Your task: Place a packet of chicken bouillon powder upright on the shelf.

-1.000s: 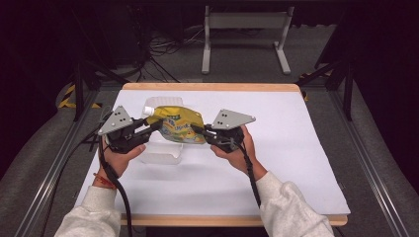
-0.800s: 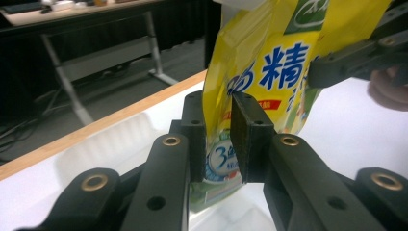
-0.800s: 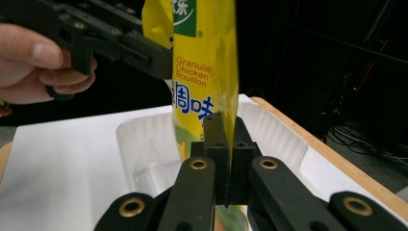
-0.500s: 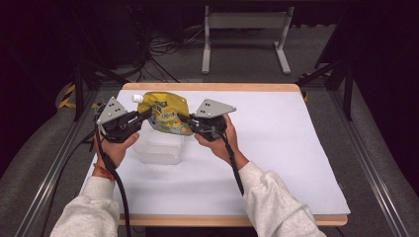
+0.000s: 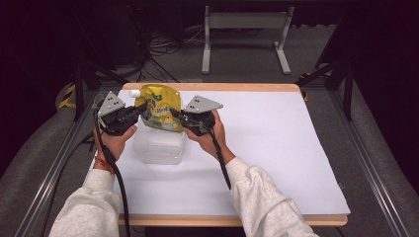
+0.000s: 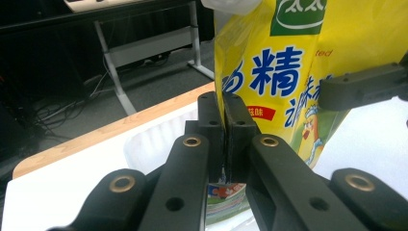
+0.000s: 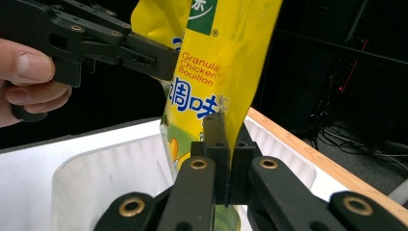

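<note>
Pouch of chicken bouillon [image 5: 159, 108] hangs upright over your clear tub [image 5: 159, 145], left gripper [image 5: 136, 111] and right gripper [image 5: 177, 115] each pinching a side edge

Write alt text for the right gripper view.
The right gripper is shut on the edge of a yellow pouch held upright above a clear tub. The left gripper grips the pouch's other edge.

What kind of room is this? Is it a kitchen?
Probably not a kitchen; it looks like a lab or recording studio. The table is covered in plain white, cables lie tangled on the grey floor behind it, and black drapes surround it. Only the yellow bouillon bag suggests cooking.
</note>
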`<state>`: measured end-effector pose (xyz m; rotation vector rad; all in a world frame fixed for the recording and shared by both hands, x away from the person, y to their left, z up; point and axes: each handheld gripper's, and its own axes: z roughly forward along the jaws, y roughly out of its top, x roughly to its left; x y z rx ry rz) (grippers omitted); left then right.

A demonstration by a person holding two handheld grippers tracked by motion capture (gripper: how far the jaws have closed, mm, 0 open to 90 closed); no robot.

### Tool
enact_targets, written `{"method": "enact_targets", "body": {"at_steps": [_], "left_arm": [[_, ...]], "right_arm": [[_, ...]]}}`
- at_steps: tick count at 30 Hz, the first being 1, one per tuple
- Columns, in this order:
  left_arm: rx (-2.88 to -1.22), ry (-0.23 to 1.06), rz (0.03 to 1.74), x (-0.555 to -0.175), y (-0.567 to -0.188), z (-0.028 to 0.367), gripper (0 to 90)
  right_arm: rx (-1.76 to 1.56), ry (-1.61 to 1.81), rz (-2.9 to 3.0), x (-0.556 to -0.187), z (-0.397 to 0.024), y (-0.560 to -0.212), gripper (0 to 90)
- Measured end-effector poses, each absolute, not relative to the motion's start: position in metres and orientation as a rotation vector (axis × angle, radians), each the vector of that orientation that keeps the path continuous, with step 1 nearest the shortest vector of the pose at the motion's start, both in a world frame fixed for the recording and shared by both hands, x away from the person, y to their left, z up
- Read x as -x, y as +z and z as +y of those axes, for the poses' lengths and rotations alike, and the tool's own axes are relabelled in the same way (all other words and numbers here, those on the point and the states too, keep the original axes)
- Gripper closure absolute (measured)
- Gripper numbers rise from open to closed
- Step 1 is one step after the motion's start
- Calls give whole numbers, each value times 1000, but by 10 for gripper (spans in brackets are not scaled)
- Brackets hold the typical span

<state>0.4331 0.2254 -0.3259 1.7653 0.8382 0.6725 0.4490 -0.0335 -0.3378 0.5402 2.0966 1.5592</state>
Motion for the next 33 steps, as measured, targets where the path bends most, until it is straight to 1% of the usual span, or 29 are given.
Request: {"method": "enact_targets", "body": {"at_steps": [7,18,29,33], "left_arm": [[-1760,654,844,-443,-332,229,882],[-1802,639,868,-454,-343,227,884],[-1842,604,902,-454,-361,229,885],[-1886,605,922,-453,-369,228,887]], "right_arm": [[-554,1537,2088,-457,-27,-344,900],[-611,1534,2108,-467,-26,-357,900],[-614,1500,2177,-465,-22,-373,900],[-610,1475,2201,-464,-21,-377,900]]}}
